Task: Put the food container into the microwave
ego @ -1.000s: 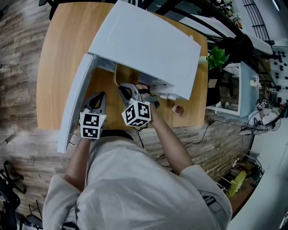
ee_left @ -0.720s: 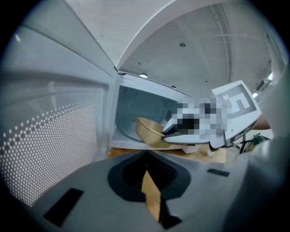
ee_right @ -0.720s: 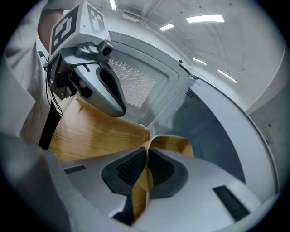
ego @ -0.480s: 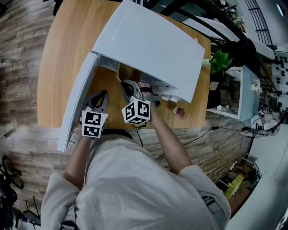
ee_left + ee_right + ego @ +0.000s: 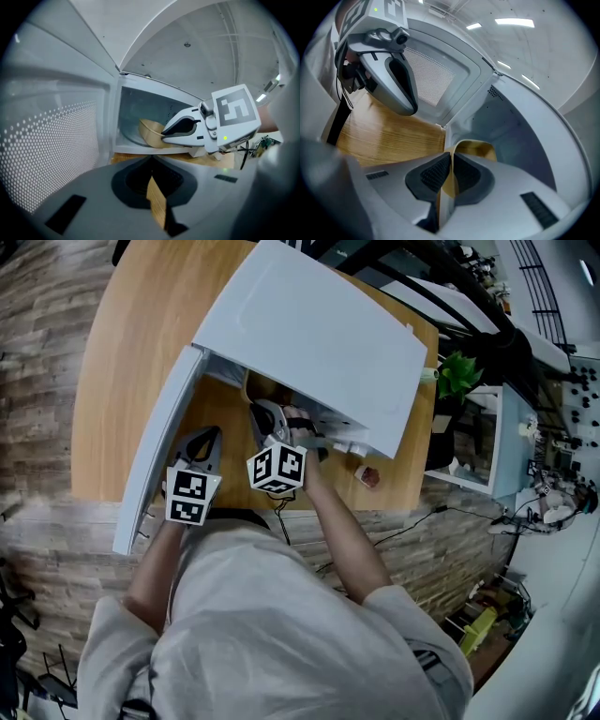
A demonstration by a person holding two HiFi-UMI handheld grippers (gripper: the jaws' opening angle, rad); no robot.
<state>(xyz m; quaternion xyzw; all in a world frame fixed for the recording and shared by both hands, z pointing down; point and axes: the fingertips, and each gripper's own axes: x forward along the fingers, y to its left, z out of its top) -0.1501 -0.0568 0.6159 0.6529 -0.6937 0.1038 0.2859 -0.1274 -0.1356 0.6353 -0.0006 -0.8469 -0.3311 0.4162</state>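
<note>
Standing open at the left, the microwave door (image 5: 155,451) is seen almost edge-on from above. Beside it the left gripper (image 5: 208,435) is held with jaws drawn together; only a thin tan sliver shows between them, and it cannot be identified. The right gripper (image 5: 261,411) is clamped on the rim of the food container (image 5: 476,149), which sits inside the microwave (image 5: 309,334) — largely hidden under its top in the head view. Farther right, a small reddish item (image 5: 367,476) on the table (image 5: 112,362) cannot be made out.

A small reddish object (image 5: 367,476) lies near the wooden table's (image 5: 131,352) near right corner. A green plant (image 5: 457,374) stands beyond the right edge.
</note>
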